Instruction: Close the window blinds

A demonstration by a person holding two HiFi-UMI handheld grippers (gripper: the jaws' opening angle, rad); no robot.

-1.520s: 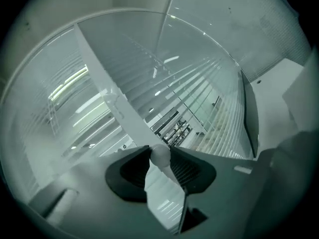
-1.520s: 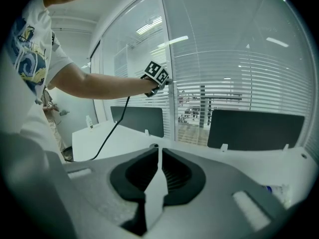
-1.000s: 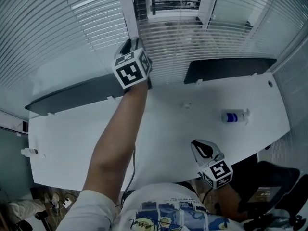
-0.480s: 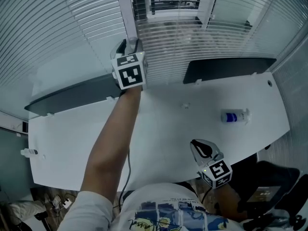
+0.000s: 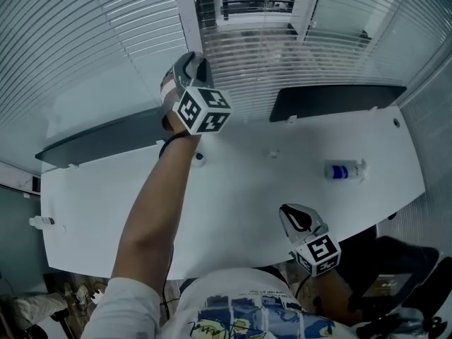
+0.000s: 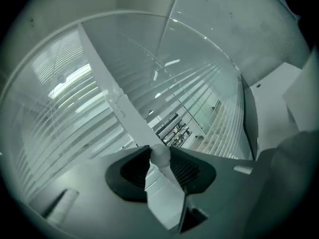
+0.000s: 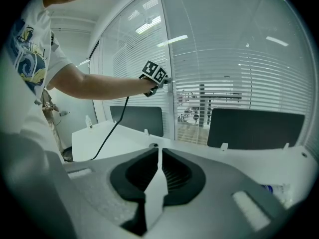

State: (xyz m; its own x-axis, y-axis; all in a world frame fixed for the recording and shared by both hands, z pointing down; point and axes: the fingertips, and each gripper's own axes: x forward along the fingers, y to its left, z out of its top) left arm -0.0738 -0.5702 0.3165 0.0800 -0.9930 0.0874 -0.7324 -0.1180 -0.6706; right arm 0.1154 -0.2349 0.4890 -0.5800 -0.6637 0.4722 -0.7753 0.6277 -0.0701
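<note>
White slatted blinds [image 5: 296,55] hang behind the glass on both sides of a white window post [image 5: 185,13]. My left gripper [image 5: 189,68] is raised to that post at arm's length. In the left gripper view a small round white knob [image 6: 160,154] on the post sits between the pads, which are closing and touch it on both sides. The right gripper view shows the left gripper [image 7: 162,79] at the post. My right gripper [image 5: 295,216] hangs low near my body over the desk's front edge, its jaws together with nothing in them [image 7: 158,156].
A white desk [image 5: 233,189] runs below the window, with two dark panels [image 5: 332,101] [image 5: 106,138] along its back edge. A small bottle with a blue label [image 5: 344,171] lies at the right. A cable [image 7: 112,128] trails from the left gripper.
My left gripper has twisted on the window post, so its marker cube now tilts to the right. The right gripper has stayed in place.
</note>
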